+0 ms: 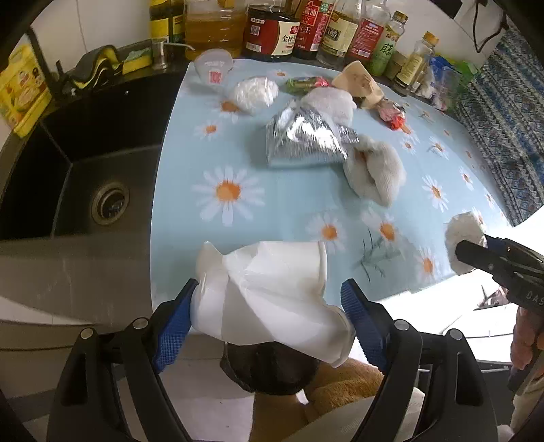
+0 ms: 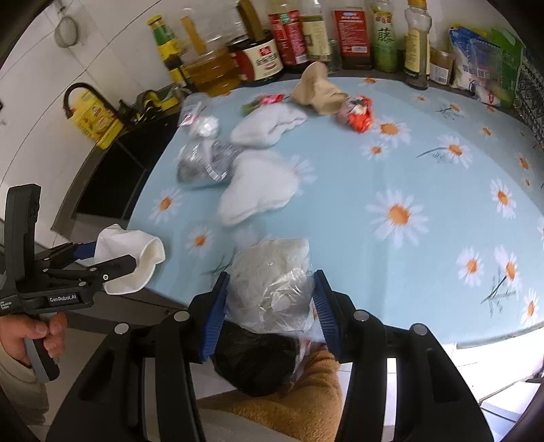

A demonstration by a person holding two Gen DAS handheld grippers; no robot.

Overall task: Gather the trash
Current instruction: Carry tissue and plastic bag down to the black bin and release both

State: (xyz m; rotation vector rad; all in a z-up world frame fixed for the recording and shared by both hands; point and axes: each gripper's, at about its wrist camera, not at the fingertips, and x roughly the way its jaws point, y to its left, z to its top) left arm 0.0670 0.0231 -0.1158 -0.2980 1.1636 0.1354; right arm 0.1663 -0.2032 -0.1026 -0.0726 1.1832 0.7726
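**Both grippers loaded, table half cleared**

L gripper (image 1: 268,306) clamps a crushed white paper cup (image 1: 272,289); R gripper (image 2: 268,299) pinches a crumpled clear plastic bag (image 2: 272,275), both at the near table edge. Black bin bag (image 2: 251,360) waits below. Left: foil pouch (image 1: 302,139), tissues, wrappers.

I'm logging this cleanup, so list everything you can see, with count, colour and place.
Crushed paper cup: 1, white, in left gripper.
Crumpled plastic wrap: 1, clear, in right gripper.
Foil bag: 1, silver, mid-cloth.
Tissue wads: 2, white, beside foil bag.
Brown paper cup: 1, far cloth.
Red wrapper: 1, beside brown cup.
Tablecloth: 1, blue, daisies.
Sink: 1, black, left.
Bottles: several, back wall.
Left gripper: black, blue pads.
Right gripper: same.
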